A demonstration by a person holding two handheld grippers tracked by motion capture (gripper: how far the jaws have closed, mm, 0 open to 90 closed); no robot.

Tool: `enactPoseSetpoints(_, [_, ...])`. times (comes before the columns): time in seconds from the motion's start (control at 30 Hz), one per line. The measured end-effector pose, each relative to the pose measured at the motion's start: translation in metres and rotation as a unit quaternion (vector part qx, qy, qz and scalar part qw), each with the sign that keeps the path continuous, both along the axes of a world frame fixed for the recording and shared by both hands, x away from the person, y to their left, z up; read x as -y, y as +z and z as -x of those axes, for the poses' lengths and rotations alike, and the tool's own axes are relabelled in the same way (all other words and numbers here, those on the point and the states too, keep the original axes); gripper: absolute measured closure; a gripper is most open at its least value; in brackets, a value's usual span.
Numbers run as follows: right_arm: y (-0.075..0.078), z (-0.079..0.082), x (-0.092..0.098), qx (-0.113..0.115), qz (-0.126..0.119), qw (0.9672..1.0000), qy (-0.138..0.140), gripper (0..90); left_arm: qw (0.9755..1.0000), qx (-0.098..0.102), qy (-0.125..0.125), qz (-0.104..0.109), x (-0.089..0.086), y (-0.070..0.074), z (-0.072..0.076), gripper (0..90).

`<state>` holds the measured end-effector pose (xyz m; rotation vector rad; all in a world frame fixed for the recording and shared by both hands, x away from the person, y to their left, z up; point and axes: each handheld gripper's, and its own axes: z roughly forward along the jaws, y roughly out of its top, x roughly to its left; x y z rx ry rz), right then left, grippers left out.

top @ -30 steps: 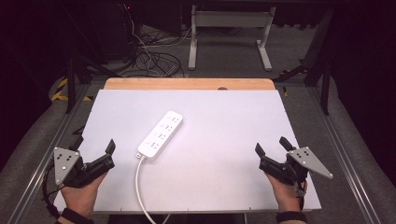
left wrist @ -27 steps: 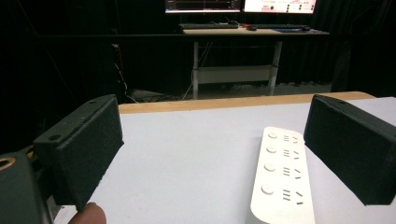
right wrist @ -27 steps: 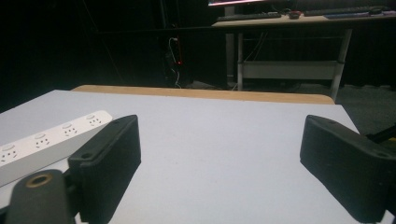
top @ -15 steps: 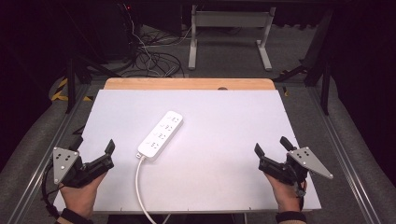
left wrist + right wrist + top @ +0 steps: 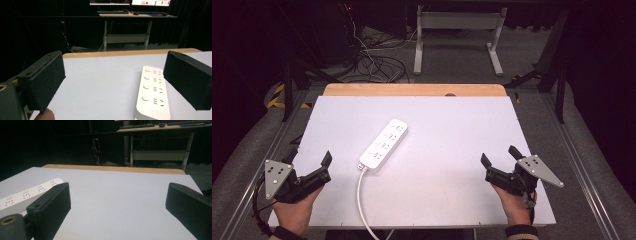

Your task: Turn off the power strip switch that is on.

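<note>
A white power strip (image 5: 383, 145) with several sockets lies slantwise on the white table (image 5: 447, 130), its white cable (image 5: 362, 200) running off the near edge. My left gripper (image 5: 309, 162) rests at the table's near left corner, open and empty; in the left gripper view the power strip (image 5: 152, 93) lies ahead between the wide-apart jaws, toward the right one. My right gripper (image 5: 499, 156) sits at the near right, open with nothing between its jaws; in the right gripper view the power strip (image 5: 27, 193) shows at far left behind the left jaw.
A wooden strip (image 5: 412, 90) borders the table's far edge. Beyond it stand a metal desk frame (image 5: 457, 40) and tangled cables (image 5: 372, 60) on the floor. Metal rails (image 5: 582, 170) run along both sides of the table.
</note>
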<state>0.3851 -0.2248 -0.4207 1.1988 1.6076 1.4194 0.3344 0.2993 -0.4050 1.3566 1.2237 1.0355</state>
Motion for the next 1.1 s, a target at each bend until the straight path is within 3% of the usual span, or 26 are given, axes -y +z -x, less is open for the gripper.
enactPoseSetpoints(1.1, [-0.0009,-0.0032,-0.0015,-0.007,0.003,1.0,0.0,6.7,1.0,-0.006,-0.006,-0.003,0.0,-0.0022,-0.0041,4.2])
